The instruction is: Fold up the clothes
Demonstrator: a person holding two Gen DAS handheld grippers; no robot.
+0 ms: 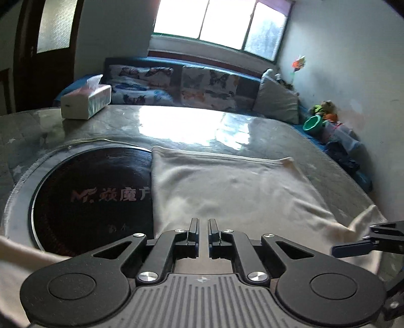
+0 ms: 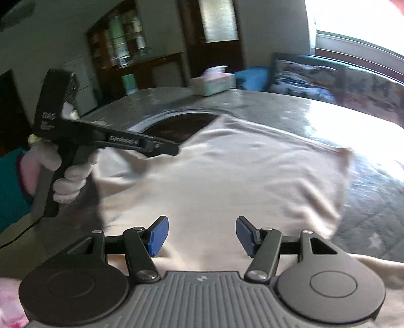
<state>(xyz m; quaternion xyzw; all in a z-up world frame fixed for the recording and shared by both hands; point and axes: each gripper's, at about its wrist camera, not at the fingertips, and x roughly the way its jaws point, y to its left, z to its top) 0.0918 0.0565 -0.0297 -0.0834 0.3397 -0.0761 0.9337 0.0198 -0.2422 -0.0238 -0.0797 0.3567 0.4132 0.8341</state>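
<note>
White garment (image 1: 227, 191), looks like a tee or some soft knit top, is spread out across the middle of a round table (image 1: 252, 131), with its left side draped over the dark induction plate (image 1: 88, 196) set into the tabletop. Seems like the folding is at an early stage: the cloth is mostly flat, far hem straight, a near corner bunched up on the right. The left gripper (image 1: 203, 227) hovers low over the near edge with its jaws pinched almost together and no cloth visibly between them, so it reads as clenched on nothing. The right gripper (image 2: 200, 237) is spread wide apart above the cloth, holding nothing, blue pads (image 2: 157, 237) showing. In the right wrist view you can also see the gloved hand (image 2: 68, 176) carrying the left tool. Best guess for the next move: each gripper has to pinch a near corner or edge, then lift and carry it over toward the far hem, keeping the layers even. Tabletop itself is grey, quilted-looking and glossy with window glare. A tissue box (image 1: 85, 101) sits at the far left edge, well apart from the garment. Behind that is a sofa with butterfly cushions (image 1: 181, 83), a bright window (image 1: 219, 22), and a dark door (image 1: 48, 50).
</note>
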